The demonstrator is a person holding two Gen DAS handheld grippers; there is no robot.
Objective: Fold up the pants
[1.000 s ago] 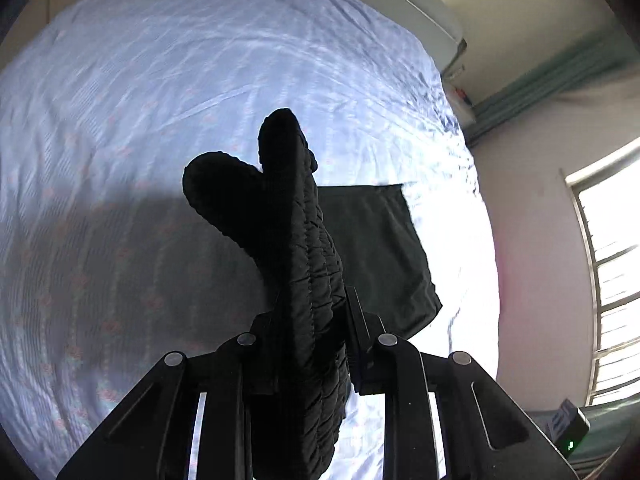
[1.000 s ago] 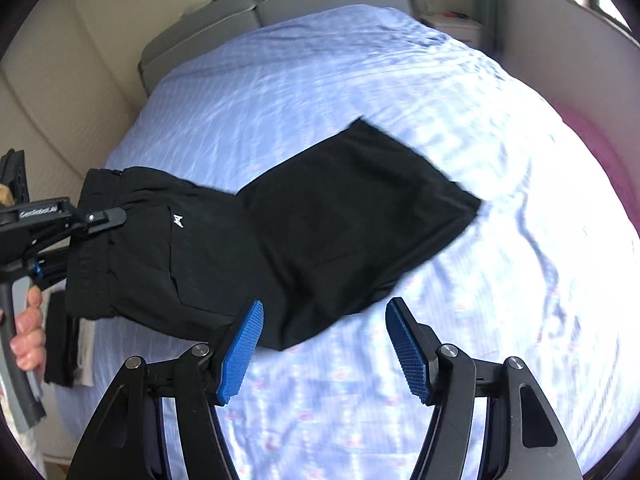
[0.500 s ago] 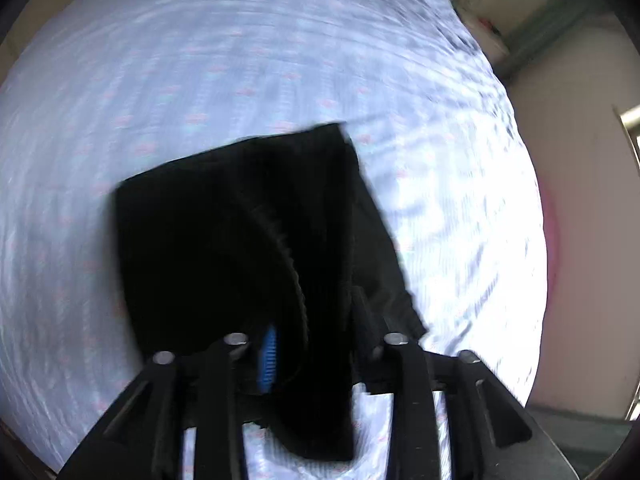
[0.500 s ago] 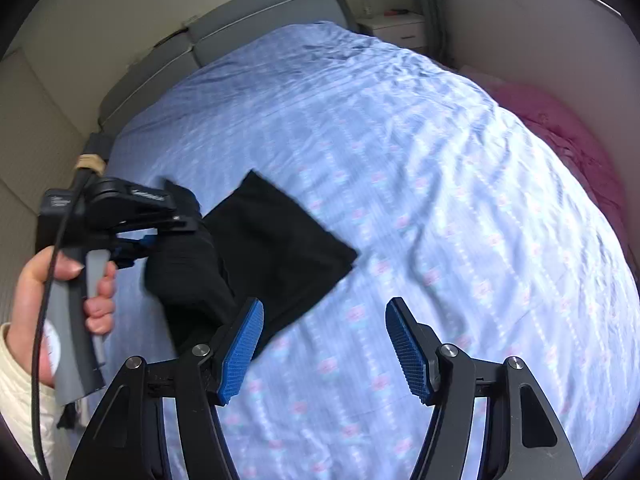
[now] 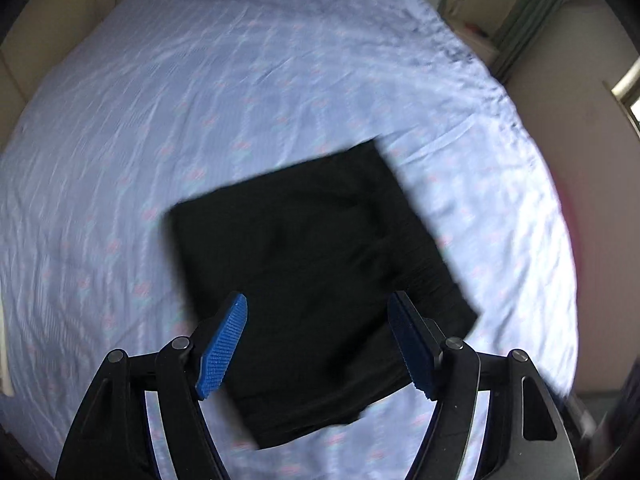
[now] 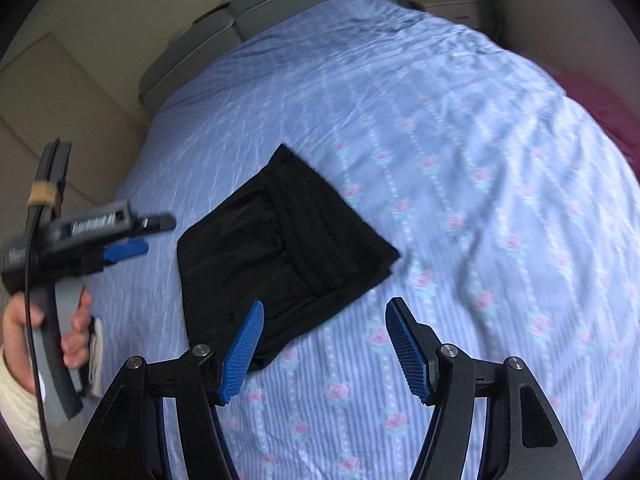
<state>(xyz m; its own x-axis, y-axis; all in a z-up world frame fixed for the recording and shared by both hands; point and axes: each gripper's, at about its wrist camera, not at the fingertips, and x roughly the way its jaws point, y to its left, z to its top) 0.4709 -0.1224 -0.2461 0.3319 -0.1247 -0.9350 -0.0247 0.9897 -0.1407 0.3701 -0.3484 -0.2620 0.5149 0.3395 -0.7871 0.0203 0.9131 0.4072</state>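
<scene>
step: fold looks laid down; black soft-fabric pants (image 6: 286, 248) lie as a compact, roughly square bundle, gathered waistband on top. Judged near the end, maybe one more fold or only tidying.
pants location: flat on the bed with the light-blue floral striped sheet (image 6: 460, 168), toward its near-left part, well away from the grey headboard (image 6: 256, 20).
next move: if folding again, pinch one free edge of the bundle and carry it across to the opposite edge; thin layered cloth, so grab all layers or the stack slides apart.
left hand-held gripper (image 5: 320, 344): blue pads spread wide, nothing between them, hovering above the pants, not touching. Image blurred.
right hand-held gripper (image 6: 324, 352): jaws wide apart, empty, above the sheet at the bundle's near corner; contact not evident.
</scene>
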